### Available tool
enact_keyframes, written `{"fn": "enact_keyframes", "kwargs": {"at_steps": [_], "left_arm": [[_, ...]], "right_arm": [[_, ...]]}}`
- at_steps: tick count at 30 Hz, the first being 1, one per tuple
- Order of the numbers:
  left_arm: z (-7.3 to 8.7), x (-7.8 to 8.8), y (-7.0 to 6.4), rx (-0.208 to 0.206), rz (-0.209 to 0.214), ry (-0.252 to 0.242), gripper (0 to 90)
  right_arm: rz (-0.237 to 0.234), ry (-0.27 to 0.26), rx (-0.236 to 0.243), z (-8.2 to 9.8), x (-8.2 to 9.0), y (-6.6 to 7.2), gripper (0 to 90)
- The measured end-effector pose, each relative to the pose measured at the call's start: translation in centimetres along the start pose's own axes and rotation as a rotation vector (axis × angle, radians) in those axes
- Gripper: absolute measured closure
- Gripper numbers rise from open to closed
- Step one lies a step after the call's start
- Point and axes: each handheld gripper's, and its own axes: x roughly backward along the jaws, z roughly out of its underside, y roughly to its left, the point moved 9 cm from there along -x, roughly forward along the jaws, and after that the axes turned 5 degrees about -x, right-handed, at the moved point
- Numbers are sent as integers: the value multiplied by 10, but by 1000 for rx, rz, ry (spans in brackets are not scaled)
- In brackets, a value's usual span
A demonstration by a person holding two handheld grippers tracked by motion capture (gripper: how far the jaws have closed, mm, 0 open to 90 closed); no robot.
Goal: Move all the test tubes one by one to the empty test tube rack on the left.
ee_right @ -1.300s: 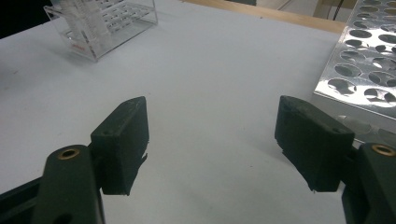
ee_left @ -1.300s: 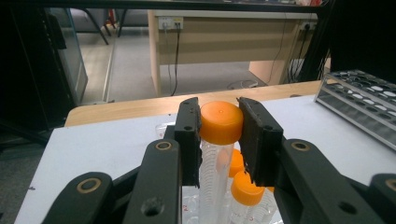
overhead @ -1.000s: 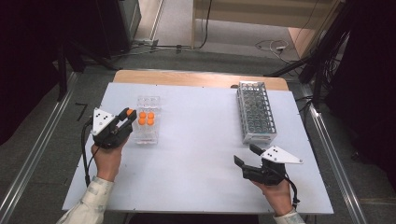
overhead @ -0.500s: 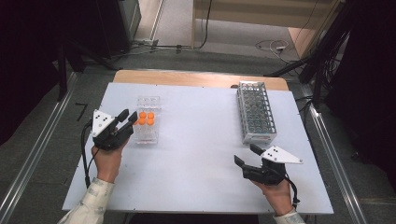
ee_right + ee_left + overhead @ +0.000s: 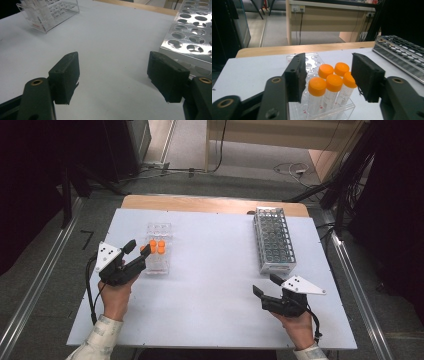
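1. Left gripper: it sits at the left side of the white table, pointing toward about 2 o'clock in the high view. Its jaws have just been opening and now stand apart. In the left gripper view the orange-capped tubes stand in the gap between the pads, and neither pad presses on a cap.
2. Clear plastic rack: it stands just beside the left gripper, at roughly 2 o'clock from the person's left hand. It carries five orange-capped tubes, upright and grouped in its near and middle part. The rack's far holes hold no tubes.
3. Table centre: bare white surface lies between the two racks. The clear plastic rack and the metal rack stand well apart.
4. Metal rack: it stands on the right half of the table, with its long axis running from 6 to 12 o'clock. In the right gripper view its perforated top plate lies at about 2 o'clock from the jaws.
5. Right gripper: it rests near the front right of the table, at about 6 o'clock from the metal rack, pointing toward 10 o'clock. Its jaws are spread wide with only the table surface between them; it grips nothing.
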Motion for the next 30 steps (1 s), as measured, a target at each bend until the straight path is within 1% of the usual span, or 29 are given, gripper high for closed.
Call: {"fn": "enact_keyframes", "kwargs": {"at_steps": [8,10,18,22,30], "left_arm": [[-1,2,-1,3,2,-4,436],[-1,3,-1,5,-1,1,409],[0,8,-4,-3,-1,4,371],[2,11,-5,-6,-9,7,345],[6,17,-9,-3,-13,13,297]], "right_arm": [[2,2,-2,0,0,0,244],[4,0,-4,0,0,-1,244],[8,-3,-4,0,1,-2,244],[9,-3,-4,0,1,-2,244],[12,-4,-4,0,1,-4,244]]}}
